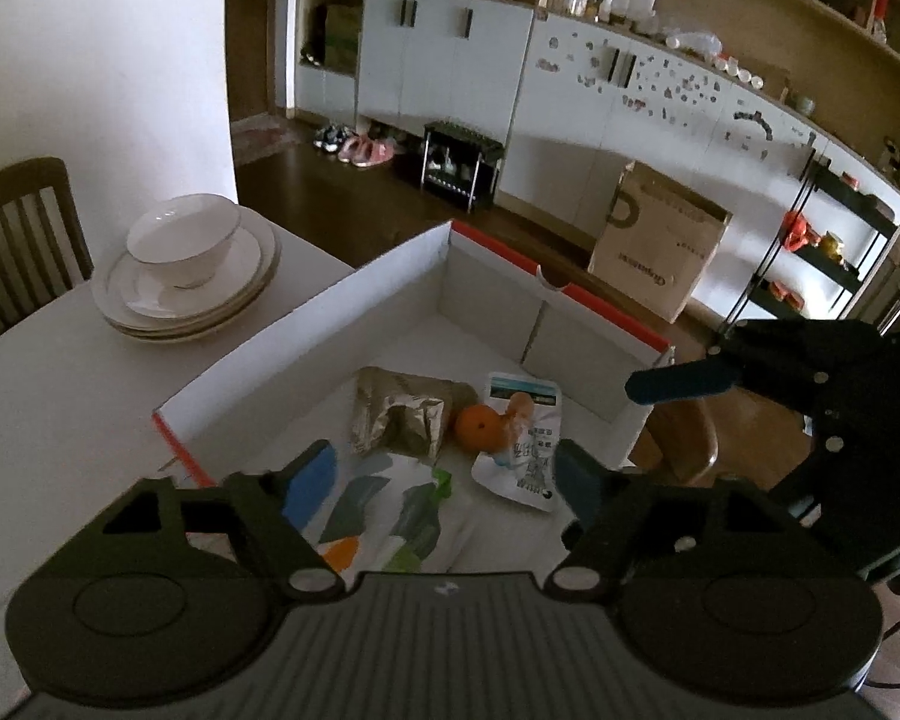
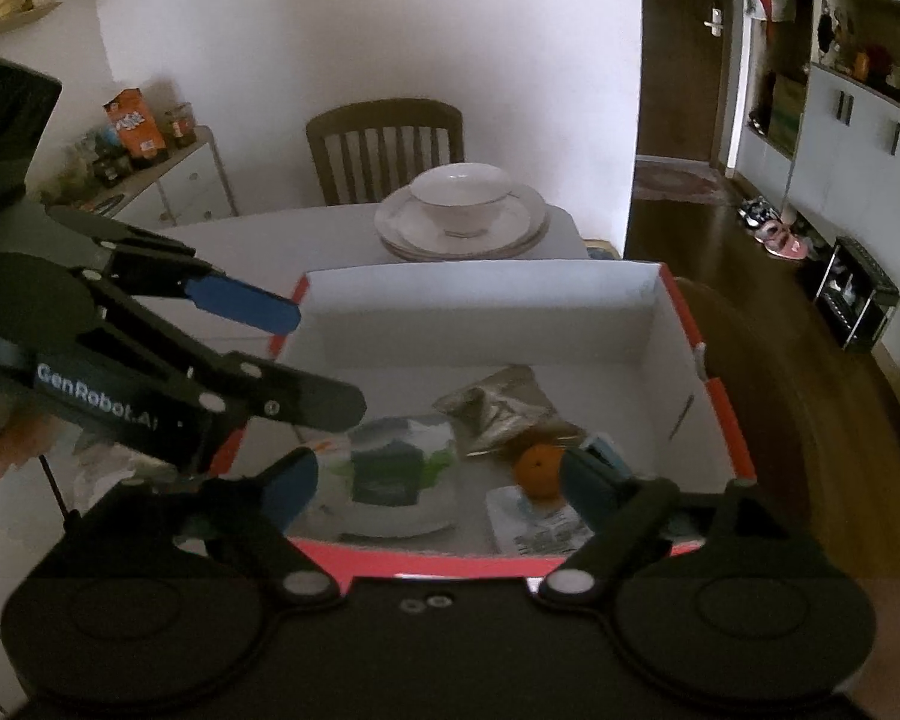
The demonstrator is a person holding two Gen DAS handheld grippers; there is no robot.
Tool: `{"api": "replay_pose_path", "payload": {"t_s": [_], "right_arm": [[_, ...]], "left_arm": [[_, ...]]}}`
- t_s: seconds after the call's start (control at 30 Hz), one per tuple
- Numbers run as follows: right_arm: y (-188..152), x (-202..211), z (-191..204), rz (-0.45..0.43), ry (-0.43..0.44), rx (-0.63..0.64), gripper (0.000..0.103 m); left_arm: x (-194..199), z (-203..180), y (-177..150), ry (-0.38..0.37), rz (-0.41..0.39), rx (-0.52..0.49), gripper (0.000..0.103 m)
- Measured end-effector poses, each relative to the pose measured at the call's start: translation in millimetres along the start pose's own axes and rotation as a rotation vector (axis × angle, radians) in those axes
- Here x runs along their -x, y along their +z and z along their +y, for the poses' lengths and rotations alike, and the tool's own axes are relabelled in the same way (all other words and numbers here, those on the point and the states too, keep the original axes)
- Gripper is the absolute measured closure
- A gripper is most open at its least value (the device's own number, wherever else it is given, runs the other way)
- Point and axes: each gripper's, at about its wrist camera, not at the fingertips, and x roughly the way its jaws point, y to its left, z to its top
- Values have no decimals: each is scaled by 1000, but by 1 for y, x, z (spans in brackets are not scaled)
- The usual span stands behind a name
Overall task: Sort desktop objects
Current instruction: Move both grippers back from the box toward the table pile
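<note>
Left tool (image 1: 444,480), right tool (image 2: 444,480): both apart, empty, over white red-edged cardboard box (image 2: 480,294). Risk: round orange tangerine (image 2: 539,473) rolling off crinkly packets if nudged.

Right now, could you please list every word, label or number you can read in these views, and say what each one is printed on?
"GenRobot.AI": white lettering on the left tongs, seen from the right wrist.
Brown paper bag on the floor: dark print, upside down, too blurred to read.
White packet in the box: small print, unreadable.
Orange carton on the side cabinet: logo blurred.
</note>
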Motion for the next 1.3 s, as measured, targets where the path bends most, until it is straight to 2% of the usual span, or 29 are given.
{"api": "replay_pose_path", "payload": {"t_s": [0.1,0.4,0.43,0.5,0.97,1.3], "right_arm": [[-2,4,16,-9,2,18,8],[-11,11,62,-25,33,21,6],[-12,12,67,-27,36,22,6],[-14,13,77,-33,38,26,5],[-31,23,140,-70,40,15,4],[-43,14,183,-55,37,31,4]], "left_arm": [[13,3,-8,5,-19,11,17],[53,18,-38,28,-66,14,16],[58,21,-43,34,-72,15,14],[68,25,-51,46,-87,23,0],[137,67,-117,125,-164,63,0],[157,100,-168,181,-138,70,0]]}}
